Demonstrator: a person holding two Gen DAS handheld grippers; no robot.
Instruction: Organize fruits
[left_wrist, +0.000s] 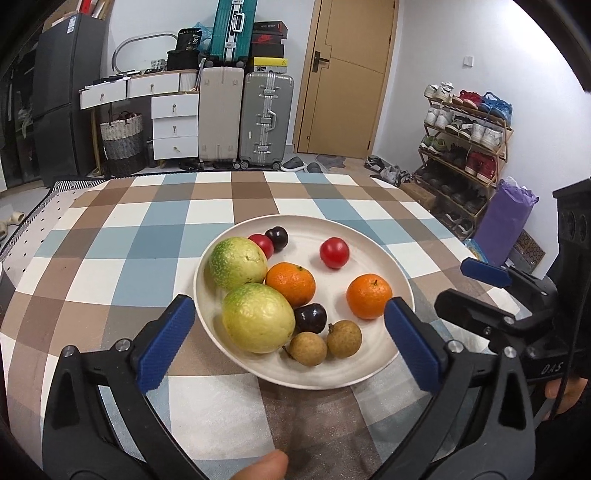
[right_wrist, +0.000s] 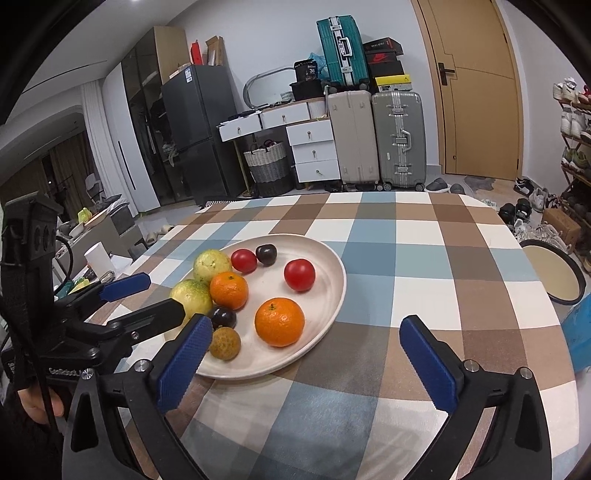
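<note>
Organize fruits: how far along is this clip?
Looks like the start. Done: nothing sorted; guavas, oranges, tomatoes, plums and longans lie mixed on the plate. In hand: nothing; the left gripper and right gripper are open and empty beside it. Left: all sorting, perhaps starting with the near orange.

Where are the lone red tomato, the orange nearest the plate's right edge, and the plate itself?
Lone red tomato (left_wrist: 334, 253): left wrist view, middle of its skin.
Right-hand orange (left_wrist: 368, 296): left wrist view, centre, just below the stem.
Plate (right_wrist: 334, 280): right wrist view, bare inner wall near the right rim.
</note>
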